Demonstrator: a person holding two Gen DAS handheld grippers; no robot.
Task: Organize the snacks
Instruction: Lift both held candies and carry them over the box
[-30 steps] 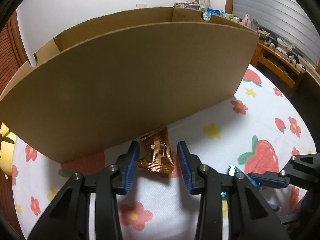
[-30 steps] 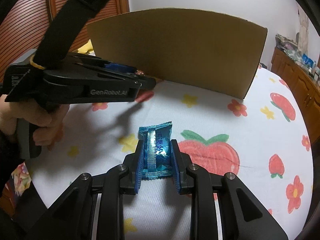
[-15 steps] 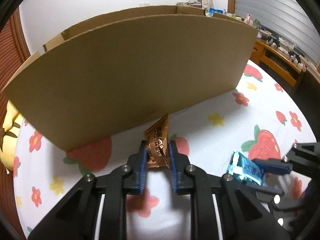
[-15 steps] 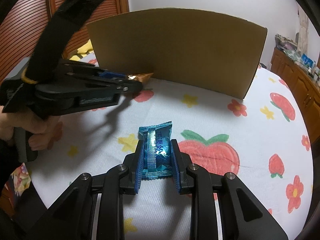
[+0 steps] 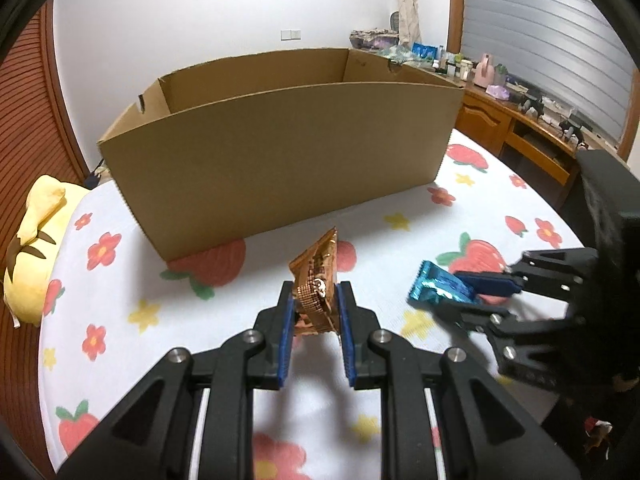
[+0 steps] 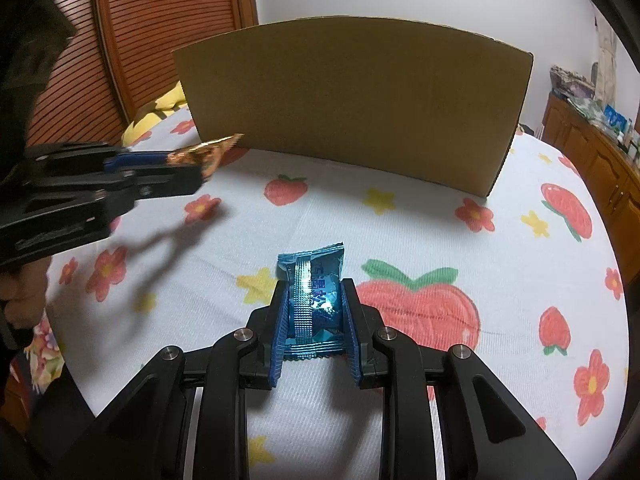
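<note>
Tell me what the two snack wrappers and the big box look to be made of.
Orange snack packet: probably metallised plastic film, glossy, with crimped ridges that catch the light.
Blue snack packet: likely the same kind of shiny foil-look film, with a ribbed centre seam and serrated end.
Box: brown corrugated cardboard, matt, fluting visible along its bottom edge.

A home bedroom: the work surface is a bed spread with a white sheet (image 5: 224, 360) printed with strawberries and flowers, and a yellow plush toy (image 5: 36, 240) lies at its edge. A wooden desk (image 5: 520, 132) cluttered with bottles and small figures runs under a shuttered window (image 5: 540, 32), beside a slatted wooden door (image 6: 168, 32) and a curtain (image 5: 406, 0)
</note>
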